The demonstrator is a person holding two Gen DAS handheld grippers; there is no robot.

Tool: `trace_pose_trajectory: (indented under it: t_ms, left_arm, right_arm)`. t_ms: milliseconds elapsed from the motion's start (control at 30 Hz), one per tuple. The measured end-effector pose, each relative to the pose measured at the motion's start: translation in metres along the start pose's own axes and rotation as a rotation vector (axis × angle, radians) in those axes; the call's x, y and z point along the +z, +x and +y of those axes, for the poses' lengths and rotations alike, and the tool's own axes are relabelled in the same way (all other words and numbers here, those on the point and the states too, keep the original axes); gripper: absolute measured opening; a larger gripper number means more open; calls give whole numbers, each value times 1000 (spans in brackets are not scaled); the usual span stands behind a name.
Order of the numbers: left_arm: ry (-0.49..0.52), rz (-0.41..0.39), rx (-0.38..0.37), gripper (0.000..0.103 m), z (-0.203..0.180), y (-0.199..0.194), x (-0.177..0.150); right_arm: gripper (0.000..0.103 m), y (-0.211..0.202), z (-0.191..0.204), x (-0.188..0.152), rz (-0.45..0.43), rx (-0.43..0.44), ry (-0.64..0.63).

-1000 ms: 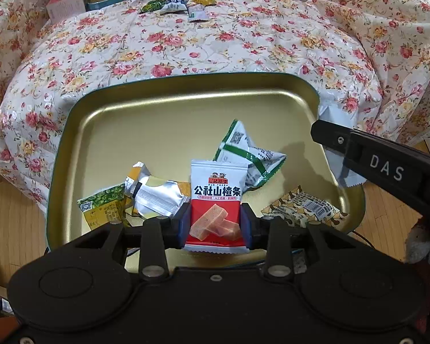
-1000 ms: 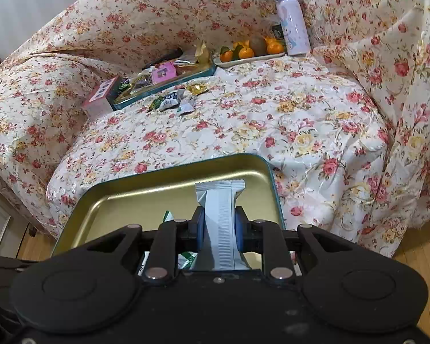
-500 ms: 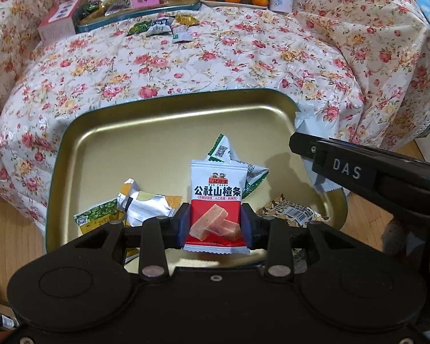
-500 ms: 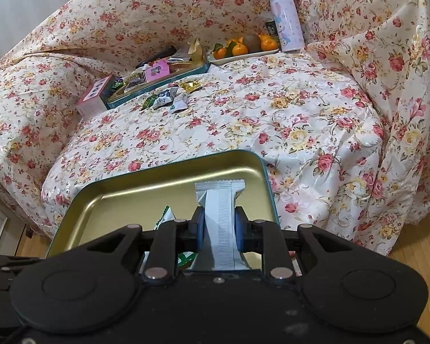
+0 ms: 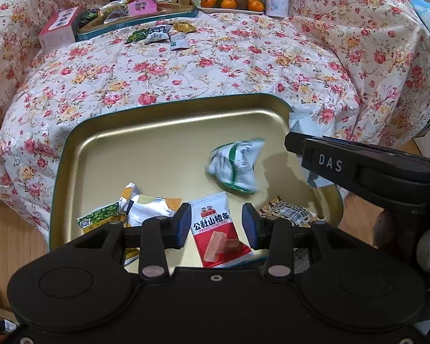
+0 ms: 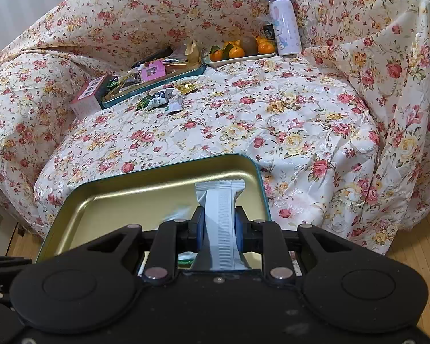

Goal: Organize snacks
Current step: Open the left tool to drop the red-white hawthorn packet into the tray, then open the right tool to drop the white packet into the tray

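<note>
A gold tin tray (image 5: 163,132) with a teal rim sits at the near edge of the flowered sofa. My left gripper (image 5: 216,225) is open above it. A red and white snack packet (image 5: 219,230) lies loose between its fingers in the tray. A green and white packet (image 5: 238,164) looks blurred in the tray, beside silver, green and brown packets. My right gripper (image 6: 218,225) is shut on a pale grey snack packet (image 6: 219,200) over the tray's right corner (image 6: 255,169). The packet and the gripper also show in the left wrist view (image 5: 304,124).
A second teal tray (image 5: 134,17) full of snacks, a pink box (image 5: 58,28), a plate of oranges (image 5: 229,1) and a purple bottle (image 6: 283,20) stand at the back of the sofa. Several loose packets (image 5: 157,34) lie in front of that tray. Wooden floor lies on both sides.
My left gripper has opened and let go of the red and white packet, which now lies in the tray. The green and white packet has shifted. My right gripper still holds the grey packet.
</note>
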State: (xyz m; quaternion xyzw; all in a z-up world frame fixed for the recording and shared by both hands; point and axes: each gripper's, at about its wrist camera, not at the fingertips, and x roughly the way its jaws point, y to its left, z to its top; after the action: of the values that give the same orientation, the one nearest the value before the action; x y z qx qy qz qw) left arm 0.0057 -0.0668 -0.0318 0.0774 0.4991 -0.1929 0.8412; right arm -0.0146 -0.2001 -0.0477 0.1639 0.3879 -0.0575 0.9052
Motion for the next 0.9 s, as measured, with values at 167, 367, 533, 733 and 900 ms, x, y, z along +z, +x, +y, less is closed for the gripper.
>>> trace_pose_trajectory:
  t_ms: [167, 367, 533, 733, 900]
  left_arm:
    - [-4, 7, 17, 49, 0, 1, 0]
    - [-32, 4, 54, 49, 5, 1, -1]
    - [-58, 3, 71, 49, 10, 1, -1]
    - [-62, 10, 75, 49, 11, 2, -1]
    - [-66, 19, 74, 49, 12, 3, -1]
  right_arm:
    - [23, 1, 1, 1, 3, 0, -4]
    - [23, 4, 2, 1, 10, -2, -8]
    - [23, 5, 1, 0, 27, 6, -22]
    - [24, 7, 4, -4, 45, 9, -36]
    - [24, 6, 4, -4, 42, 9, -41]
